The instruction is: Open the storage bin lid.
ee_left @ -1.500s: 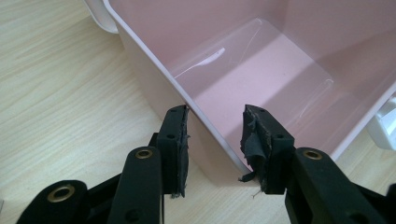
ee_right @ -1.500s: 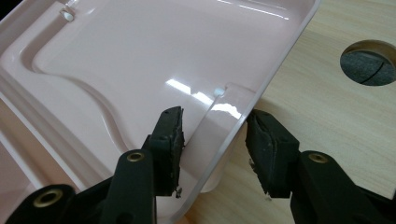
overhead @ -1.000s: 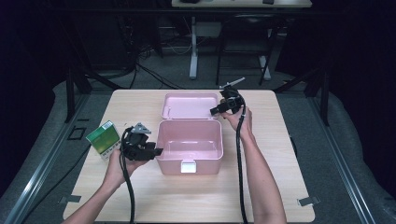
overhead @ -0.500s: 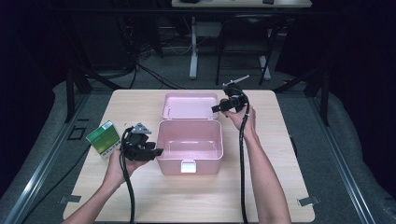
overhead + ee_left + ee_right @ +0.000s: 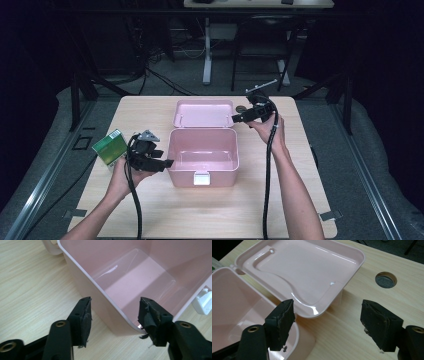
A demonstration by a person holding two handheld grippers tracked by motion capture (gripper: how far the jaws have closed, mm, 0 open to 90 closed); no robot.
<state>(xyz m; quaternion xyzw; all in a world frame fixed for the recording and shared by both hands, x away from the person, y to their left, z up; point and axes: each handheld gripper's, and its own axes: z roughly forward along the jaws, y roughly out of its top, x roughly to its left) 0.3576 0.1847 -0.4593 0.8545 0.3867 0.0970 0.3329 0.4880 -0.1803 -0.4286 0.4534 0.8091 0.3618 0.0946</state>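
An open pink box (image 5: 205, 150) stands mid-table, its lid (image 5: 202, 112) laid back flat behind it. My left gripper (image 5: 167, 162) reaches in at the box's left wall. In the left gripper view its jaws (image 5: 115, 317) straddle the rim of the box (image 5: 140, 277); they have just been opening and the pads stand off the wall. My right gripper (image 5: 236, 118) hovers by the lid's near right corner. Its jaws (image 5: 327, 322) have also just been opening, and nothing sits between them above the lid (image 5: 304, 267) and the box (image 5: 234, 305).
A green carton (image 5: 111, 146) stands just left of my left hand. A round hole (image 5: 386, 280) is cut in the wooden tabletop beyond the lid. The box has a white latch (image 5: 201, 177) on its front wall. Dark floor surrounds the table.
Both pairs of jaws stand wider than before. My right gripper has lifted and drifted slightly right, away from the lid's corner. My left hand has stayed put.
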